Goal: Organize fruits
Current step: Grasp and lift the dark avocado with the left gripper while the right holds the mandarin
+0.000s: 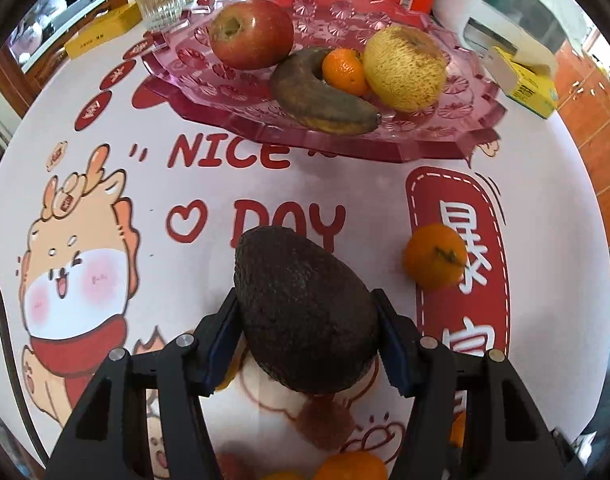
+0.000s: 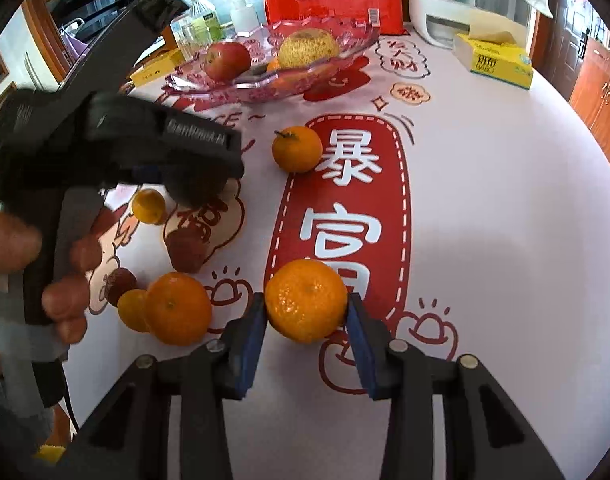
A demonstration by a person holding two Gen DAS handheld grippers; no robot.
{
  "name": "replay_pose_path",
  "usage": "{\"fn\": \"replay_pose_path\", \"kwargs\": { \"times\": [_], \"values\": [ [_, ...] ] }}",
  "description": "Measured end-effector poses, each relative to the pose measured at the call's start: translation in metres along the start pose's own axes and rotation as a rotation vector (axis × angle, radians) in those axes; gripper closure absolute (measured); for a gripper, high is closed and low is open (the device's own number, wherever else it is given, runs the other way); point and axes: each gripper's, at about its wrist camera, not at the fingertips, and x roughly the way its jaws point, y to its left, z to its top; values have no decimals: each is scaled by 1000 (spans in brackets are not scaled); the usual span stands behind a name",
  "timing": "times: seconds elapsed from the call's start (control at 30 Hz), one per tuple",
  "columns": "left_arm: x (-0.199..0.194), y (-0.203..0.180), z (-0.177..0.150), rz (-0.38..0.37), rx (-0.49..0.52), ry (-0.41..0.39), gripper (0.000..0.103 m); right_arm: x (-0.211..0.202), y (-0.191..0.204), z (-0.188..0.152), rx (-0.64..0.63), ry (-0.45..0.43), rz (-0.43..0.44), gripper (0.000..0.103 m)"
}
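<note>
Two grippers each pinch a fruit. Left gripper (image 1: 307, 312) has its jaws clamped on a dark avocado (image 1: 305, 308), held above the surface (image 1: 209, 196), on the near side of the pink plate (image 1: 457, 136). Right gripper (image 2: 307, 320) has its jaws pressed against both sides of a mandarin (image 2: 306, 300); whether this mandarin is lifted or resting on the surface cannot be told.

On the pink plate lie a red apple (image 1: 251, 34), a browned banana (image 1: 321, 94), a small orange (image 1: 345, 70) and a yellow pomelo-like fruit (image 1: 405, 68). The banana touches the small orange, which sits against the yellow fruit.

Nearer than the pink plate, a loose mandarin with a stem (image 2: 297, 149) rests beside the red banner print. Further from the pink plate, to the left of the held mandarin, lie another mandarin (image 2: 179, 308), two smaller oranges (image 2: 149, 206) and two dark red fruits (image 2: 185, 250).
</note>
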Motion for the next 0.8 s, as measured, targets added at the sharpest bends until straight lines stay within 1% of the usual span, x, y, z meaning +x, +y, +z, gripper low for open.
{"fn": "replay_pose_path", "kwargs": {
  "times": [0.03,0.2,0.27,0.33,0.57,0.7,0.8],
  "values": [
    [-8,3,-5,-2,6,-8,43,-3,0,1,1,-6,-2,63],
    [-42,6,-10,5,42,-60,43,-18,2,8,5,-38,-4,63],
    [-60,9,-10,10,59,-91,43,-27,4,15,6,-58,3,63],
    [-73,13,-1,13,67,-116,43,-34,7,23,1,-78,4,63],
    [-126,30,27,37,99,-229,43,-69,24,71,-47,-183,7,63],
    [-155,34,39,56,121,-296,43,-80,33,105,-64,-235,-6,63],
    [-167,36,49,64,140,-328,43,-80,38,128,-69,-254,-14,63]
  ]
}}
